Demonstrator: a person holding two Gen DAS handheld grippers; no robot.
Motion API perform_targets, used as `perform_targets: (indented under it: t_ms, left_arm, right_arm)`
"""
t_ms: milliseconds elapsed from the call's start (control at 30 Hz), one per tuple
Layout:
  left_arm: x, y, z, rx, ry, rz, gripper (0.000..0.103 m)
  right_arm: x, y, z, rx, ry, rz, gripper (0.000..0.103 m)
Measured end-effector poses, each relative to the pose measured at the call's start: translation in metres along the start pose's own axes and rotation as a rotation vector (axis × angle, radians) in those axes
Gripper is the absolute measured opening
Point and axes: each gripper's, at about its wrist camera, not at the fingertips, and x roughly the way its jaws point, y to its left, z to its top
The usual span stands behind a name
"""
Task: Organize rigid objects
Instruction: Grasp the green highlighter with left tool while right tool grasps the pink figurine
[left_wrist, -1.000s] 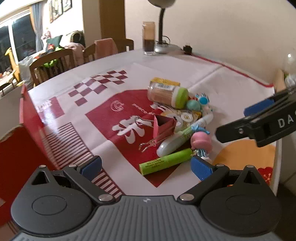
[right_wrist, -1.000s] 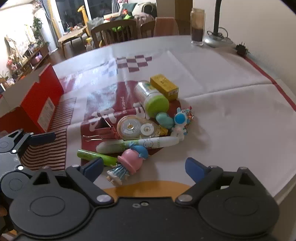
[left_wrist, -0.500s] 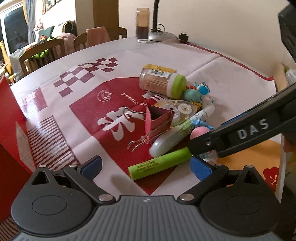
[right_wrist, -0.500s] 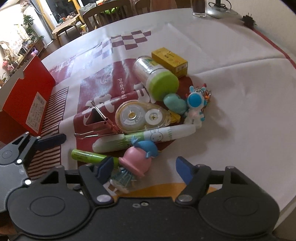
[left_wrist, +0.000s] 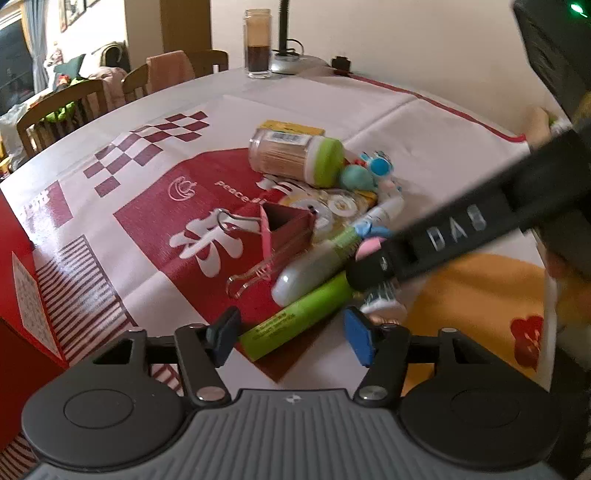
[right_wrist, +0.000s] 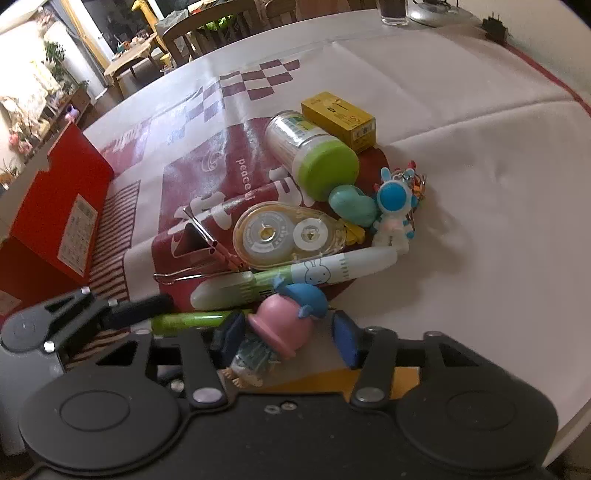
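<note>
Rigid objects are heaped on the table (right_wrist: 480, 184). Left of the correction-tape dispenser (right_wrist: 284, 234), the green marker (left_wrist: 295, 319) is straddled, untouched, by the left gripper (left_wrist: 291, 338), jaws just closing. Below the dispenser, the pink-hatted figurine (right_wrist: 279, 326) is framed by the right gripper (right_wrist: 286, 338), jaws narrowing, contact uncertain.
</note>
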Motion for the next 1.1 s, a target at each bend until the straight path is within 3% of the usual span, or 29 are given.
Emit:
perform_targets:
  t_ms: [133,567,600,633,867,1100]
  left_arm:
    - [-0.009,-0.004,-0.007,0.026,0.013,-0.057,0.047]
    - [-0.001,-0.022,0.001,0.098,0.019,-0.083,0.036]
    - [-0.002,-0.021,0.001,0.094,0.018,-0.074,0.023]
    - [-0.002,-0.02,0.002,0.084,0.018,-0.064,0.016]
    - [-0.009,-0.003,0.0,-0.035,0.029,-0.071,0.016]
    - [-0.039,0.009,0.0,-0.116,-0.036,-0.081,0.016]
  right_arm:
    - [-0.002,-0.004,-0.001,0.012,0.003,0.016,0.043]
    - [0.001,-0.002,0.002,-0.003,0.017,0.02,0.041]
    - [0.001,-0.002,0.003,-0.001,0.018,0.017,0.037]
    - [0.001,-0.002,0.003,-0.001,0.017,0.011,0.037]
    - [-0.018,-0.001,-0.01,-0.005,-0.014,0.033,0.037]
    - [-0.054,0.017,-0.016,-0.081,-0.086,0.047,0.037]
